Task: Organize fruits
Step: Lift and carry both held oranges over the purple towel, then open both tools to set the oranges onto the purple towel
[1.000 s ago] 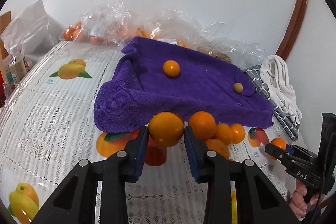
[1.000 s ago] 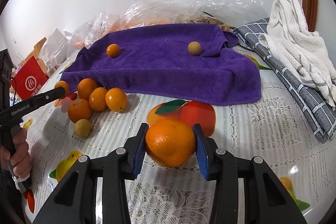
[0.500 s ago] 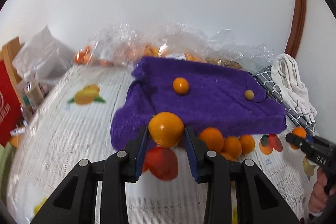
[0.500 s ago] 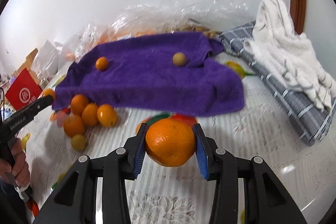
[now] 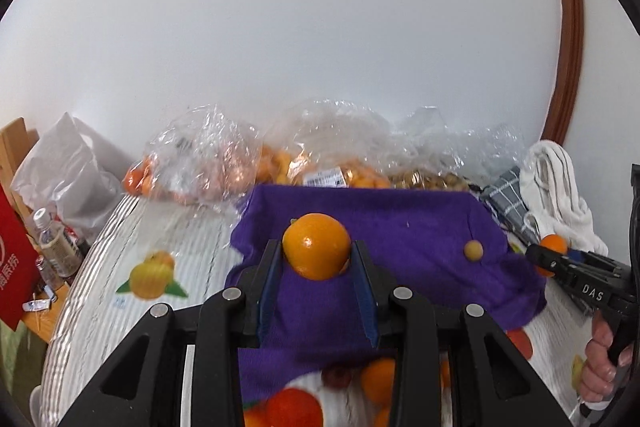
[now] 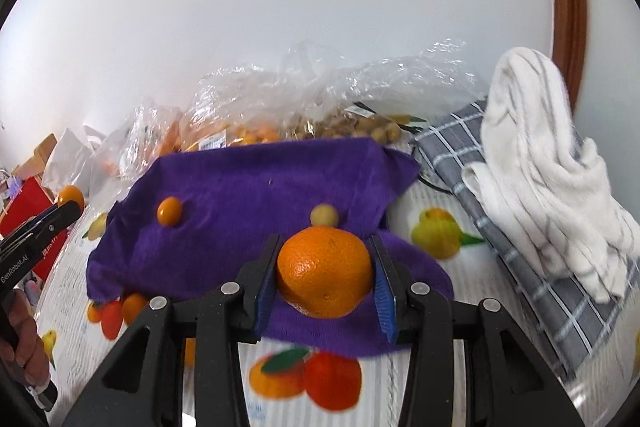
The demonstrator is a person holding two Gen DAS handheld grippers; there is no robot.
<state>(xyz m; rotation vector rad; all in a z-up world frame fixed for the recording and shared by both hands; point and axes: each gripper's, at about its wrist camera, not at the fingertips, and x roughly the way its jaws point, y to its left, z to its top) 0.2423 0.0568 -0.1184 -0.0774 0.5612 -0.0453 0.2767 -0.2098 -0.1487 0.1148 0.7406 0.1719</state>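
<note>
My left gripper (image 5: 316, 259) is shut on a smooth orange (image 5: 316, 245) and holds it raised over the purple towel (image 5: 416, 231). My right gripper (image 6: 325, 273) is shut on a larger orange (image 6: 324, 273), raised over the towel's near edge (image 6: 248, 187). On the towel lie a small orange fruit (image 6: 169, 211) and a small yellow-brown fruit (image 6: 324, 215), which also shows in the left wrist view (image 5: 473, 250). Loose oranges (image 6: 134, 303) lie on the tablecloth below the towel's front left edge. Each gripper shows in the other's view, left (image 6: 66, 209) and right (image 5: 550, 255).
Clear plastic bags of fruit (image 5: 224, 163) line the wall behind the towel. A grey checked cloth (image 6: 532, 267) with a white towel (image 6: 552, 163) on it lies to the right. A red bag (image 5: 12, 263), bottles (image 5: 56, 247) and a white bag (image 5: 68, 167) stand at the left.
Both grippers have lifted their oranges off the tablecloth and moved forward over the purple towel. The loose oranges now lie below and behind the fingers.
</note>
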